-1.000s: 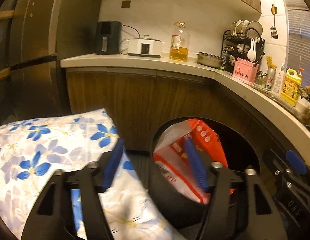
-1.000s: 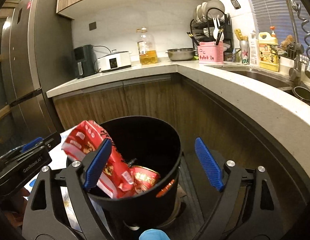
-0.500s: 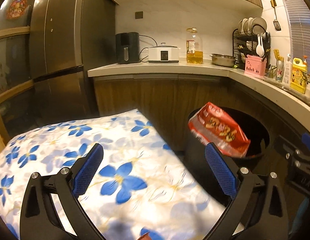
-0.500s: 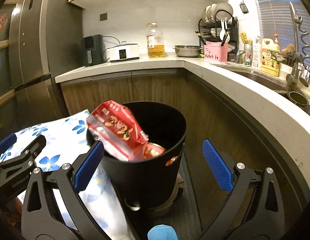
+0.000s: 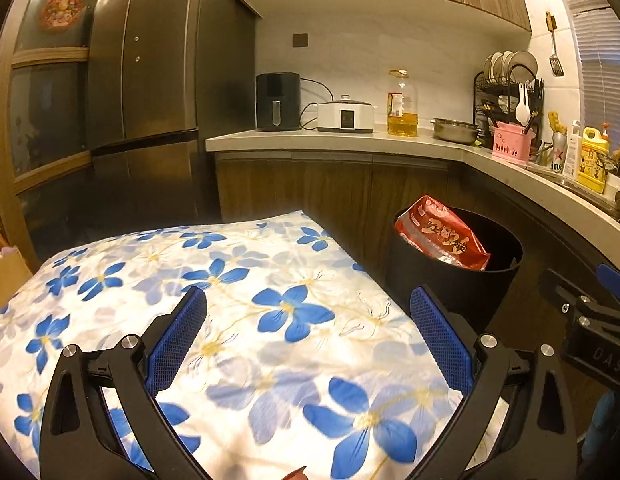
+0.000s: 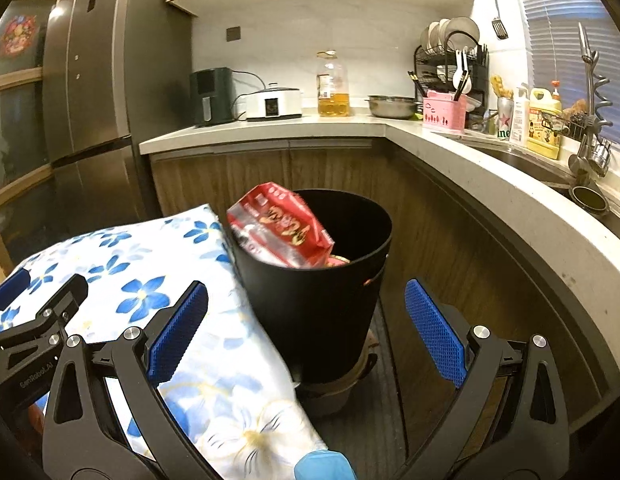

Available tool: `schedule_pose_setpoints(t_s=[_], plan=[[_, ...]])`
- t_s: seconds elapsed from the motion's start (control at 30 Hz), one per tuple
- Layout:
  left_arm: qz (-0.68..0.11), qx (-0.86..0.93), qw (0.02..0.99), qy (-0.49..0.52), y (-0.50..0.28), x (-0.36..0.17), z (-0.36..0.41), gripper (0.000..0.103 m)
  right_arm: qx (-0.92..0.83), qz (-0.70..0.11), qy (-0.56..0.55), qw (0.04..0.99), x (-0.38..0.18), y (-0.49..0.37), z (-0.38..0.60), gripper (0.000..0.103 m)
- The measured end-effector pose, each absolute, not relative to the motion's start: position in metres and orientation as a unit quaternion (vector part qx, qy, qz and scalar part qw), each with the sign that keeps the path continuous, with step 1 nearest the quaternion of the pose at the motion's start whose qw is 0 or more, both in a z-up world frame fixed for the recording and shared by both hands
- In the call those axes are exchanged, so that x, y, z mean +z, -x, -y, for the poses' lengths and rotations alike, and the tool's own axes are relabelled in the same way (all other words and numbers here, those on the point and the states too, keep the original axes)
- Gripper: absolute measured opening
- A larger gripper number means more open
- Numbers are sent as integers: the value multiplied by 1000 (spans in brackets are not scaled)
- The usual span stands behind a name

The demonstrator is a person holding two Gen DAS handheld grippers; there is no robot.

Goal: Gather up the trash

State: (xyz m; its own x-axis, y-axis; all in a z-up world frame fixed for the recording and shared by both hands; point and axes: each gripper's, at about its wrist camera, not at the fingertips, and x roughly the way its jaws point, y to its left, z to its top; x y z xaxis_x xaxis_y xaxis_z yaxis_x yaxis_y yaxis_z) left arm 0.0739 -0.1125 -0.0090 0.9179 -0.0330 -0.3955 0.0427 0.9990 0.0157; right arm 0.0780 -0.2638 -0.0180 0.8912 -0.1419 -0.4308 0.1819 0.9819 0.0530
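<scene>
A black round bin [image 6: 321,304] stands on the floor by the curved counter; it also shows in the left wrist view [image 5: 453,280]. A red snack bag [image 6: 282,226] sticks out of its rim, seen too in the left wrist view [image 5: 441,236], with other red wrappers below it. My left gripper [image 5: 308,340] is open and empty above a flowered cloth [image 5: 230,312]. My right gripper [image 6: 306,332] is open and empty, back from the bin. A red scrap [image 5: 294,474] shows at the bottom edge of the cloth.
A curved counter [image 6: 509,184] wraps the right side, with a sink, dish rack [image 6: 449,64], oil bottle [image 6: 331,88] and cooker. A dark fridge [image 5: 142,92] stands at left. Wooden cabinets [image 5: 329,192] are behind the bin. The flowered cloth [image 6: 150,280] touches the bin's left side.
Both grippers have pulled back and up from the bin. The left gripper let go of the red bag, which now rests in the bin, and swung over the cloth.
</scene>
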Motion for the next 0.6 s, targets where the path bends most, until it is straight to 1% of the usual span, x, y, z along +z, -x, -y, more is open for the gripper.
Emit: schedule_pose_setpoints(t_s=[0.27, 0.6], plan=[[-197, -20, 980, -19, -38, -13, 99, 97, -76, -209, -46, 974, -17, -45, 247, 98], [-193, -20, 981, -9, -12, -12, 84, 97, -72, -201, -38, 976, -12, -17, 229, 98]])
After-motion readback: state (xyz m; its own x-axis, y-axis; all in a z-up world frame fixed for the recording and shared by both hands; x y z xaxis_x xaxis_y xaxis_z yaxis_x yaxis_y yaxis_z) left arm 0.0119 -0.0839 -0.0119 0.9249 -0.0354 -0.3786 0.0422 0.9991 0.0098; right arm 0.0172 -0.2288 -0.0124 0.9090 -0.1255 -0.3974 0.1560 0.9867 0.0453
